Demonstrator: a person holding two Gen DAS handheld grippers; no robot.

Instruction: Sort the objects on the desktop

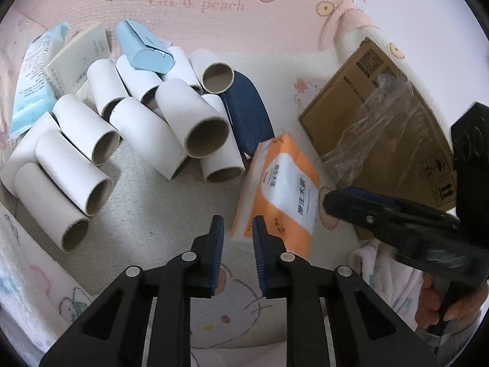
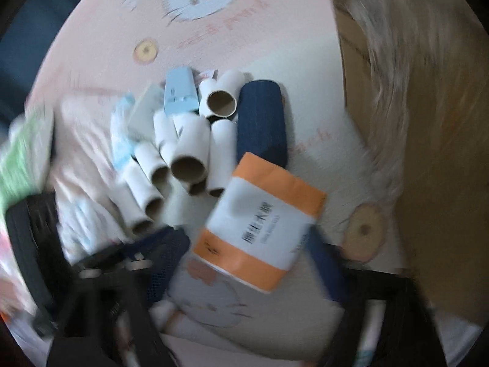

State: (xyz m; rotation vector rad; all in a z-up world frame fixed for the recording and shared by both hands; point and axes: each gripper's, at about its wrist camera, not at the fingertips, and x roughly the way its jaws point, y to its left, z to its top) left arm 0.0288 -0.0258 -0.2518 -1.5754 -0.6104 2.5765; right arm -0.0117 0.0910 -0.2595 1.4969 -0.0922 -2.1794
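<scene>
Left wrist view alone reads "cat & peach" beyond my empty, part-open left gripper (image 1: 238, 229); right gripper (image 2: 244, 244) clamps the orange tissue pack (image 2: 259, 229).

Tissue pack (image 1: 282, 189) right of tubes (image 1: 128, 128)

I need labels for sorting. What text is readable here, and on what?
"cat & peach": pink mat.
"原生木浆": orange tissue pack; its smaller print is unreadable.
Cardboard box: handling symbols; print too small.
Light blue packet and grey card: print too small.
</scene>
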